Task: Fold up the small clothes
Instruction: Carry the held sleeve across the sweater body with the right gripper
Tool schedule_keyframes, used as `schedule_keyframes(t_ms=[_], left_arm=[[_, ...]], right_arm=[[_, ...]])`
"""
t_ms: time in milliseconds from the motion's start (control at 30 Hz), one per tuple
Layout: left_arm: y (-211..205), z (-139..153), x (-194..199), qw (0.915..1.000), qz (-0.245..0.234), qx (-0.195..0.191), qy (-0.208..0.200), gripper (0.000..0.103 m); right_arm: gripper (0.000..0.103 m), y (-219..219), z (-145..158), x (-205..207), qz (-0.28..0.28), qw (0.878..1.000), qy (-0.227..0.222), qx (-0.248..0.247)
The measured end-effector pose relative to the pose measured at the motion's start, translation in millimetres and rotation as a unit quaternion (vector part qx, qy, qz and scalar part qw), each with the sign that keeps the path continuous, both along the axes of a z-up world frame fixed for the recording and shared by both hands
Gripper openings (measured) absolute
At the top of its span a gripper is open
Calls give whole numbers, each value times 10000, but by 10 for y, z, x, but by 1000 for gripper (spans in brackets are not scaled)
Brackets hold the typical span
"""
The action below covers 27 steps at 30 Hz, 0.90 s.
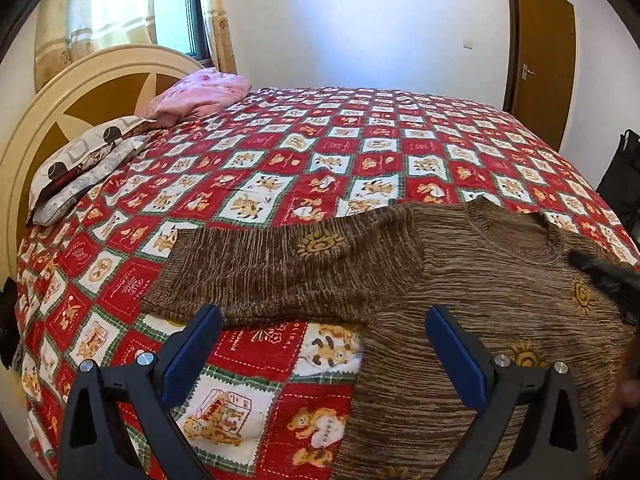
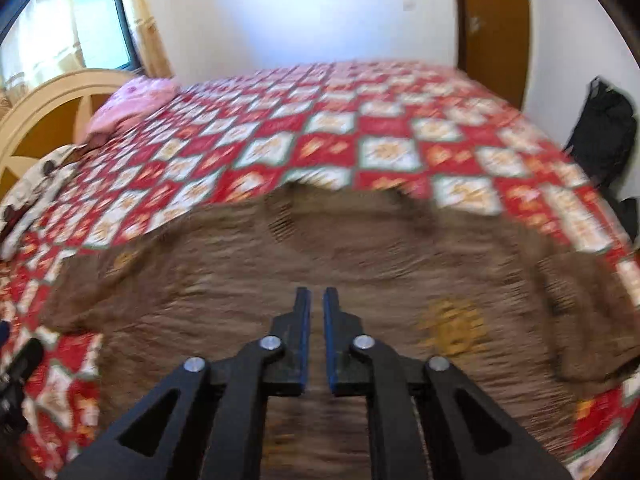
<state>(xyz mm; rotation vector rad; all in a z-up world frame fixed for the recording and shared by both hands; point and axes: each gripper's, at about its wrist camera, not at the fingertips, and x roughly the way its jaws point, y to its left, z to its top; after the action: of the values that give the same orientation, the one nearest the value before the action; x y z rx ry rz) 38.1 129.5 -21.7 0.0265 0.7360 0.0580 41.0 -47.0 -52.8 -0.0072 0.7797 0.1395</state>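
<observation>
A small brown knit sweater with yellow sun motifs lies flat on the bed, its left sleeve stretched out to the left. My left gripper is open and empty, hovering just above the sleeve's near edge and the sweater's side. In the blurred right wrist view the sweater fills the middle, neck hole at the far side. My right gripper has its jaws nearly together with a thin gap and nothing between them, above the sweater's body. Its dark tip shows at the left wrist view's right edge.
The bed has a red and white checked teddy-bear quilt. Patterned pillows and a pink bundle lie by the cream headboard. A brown door and a black bag stand at the right.
</observation>
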Motion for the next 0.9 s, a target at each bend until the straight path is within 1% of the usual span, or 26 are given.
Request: schedule_keyframes(t_ms=[33,67,100,133,167,200,233,300,333,400,500,600,633,700,767,800,833,867,900], left_arm=[[-3,-18,19,10000,-6,-23,24,102],[-11,-33,34,10000,-16,-52,46,102],[-25,-52,47,9999,-42,-84,65,102],[-45,-68,58,9999,-77,-118,75,102],[-69,-85,67,9998,-113,-142,83,102],[-96,-100,75,9997,-152,-153,99,102],[-122,-111,76,9997,-178,-150,118,102],[-187,-142,89,9994,-244,-151,186,102],[-208,-151,89,9993,-272,-168,211,102],[-239,-152,75,9990,-326,-183,226,102],[-244,-125,53,9994,-305,-64,172,102],[-186,-109,58,9996,-215,-97,172,102],[-165,-108,64,9996,-191,-128,191,102],[-138,-116,74,9995,-152,-164,213,102],[-129,-125,80,9994,-138,-183,243,102],[-130,-126,81,9994,-141,-190,251,102],[-135,-127,82,9993,-158,-194,262,102],[-138,-128,79,9993,-175,-186,260,102],[-138,-128,74,9994,-192,-170,248,102]], right_arm=[[57,-103,68,-32,-86,9999,-115,-57],[77,-264,137,-60,-192,9995,-242,-82],[102,-399,189,-82,-298,9990,-325,-111],[103,-577,244,-116,-419,9981,-432,-142],[102,-761,283,-133,-559,9969,-483,-258],[92,-888,294,-128,-602,9967,-419,-342],[72,-1037,282,-92,-636,9969,-267,-384],[52,-1325,196,23,-874,9952,168,-397],[52,-1478,133,86,-1028,9933,387,-361],[52,-1590,-6,186,-1219,9895,660,-403],[54,-1561,-133,247,-1320,9861,699,-722],[54,-1588,-291,323,-1184,9856,1023,-641],[56,-1583,-344,347,-1130,9851,1114,-667],[58,-1557,-376,364,-1056,9851,1060,-850],[58,-1589,-377,378,-1038,9854,1027,-872],[52,-1614,-382,389,-1035,9853,1067,-840],[31,-1633,-388,396,-1052,9845,1086,-890],[22,-1653,-382,391,-1088,9836,1083,-949],[16,-1695,-365,389,-1133,9832,1094,-927]])
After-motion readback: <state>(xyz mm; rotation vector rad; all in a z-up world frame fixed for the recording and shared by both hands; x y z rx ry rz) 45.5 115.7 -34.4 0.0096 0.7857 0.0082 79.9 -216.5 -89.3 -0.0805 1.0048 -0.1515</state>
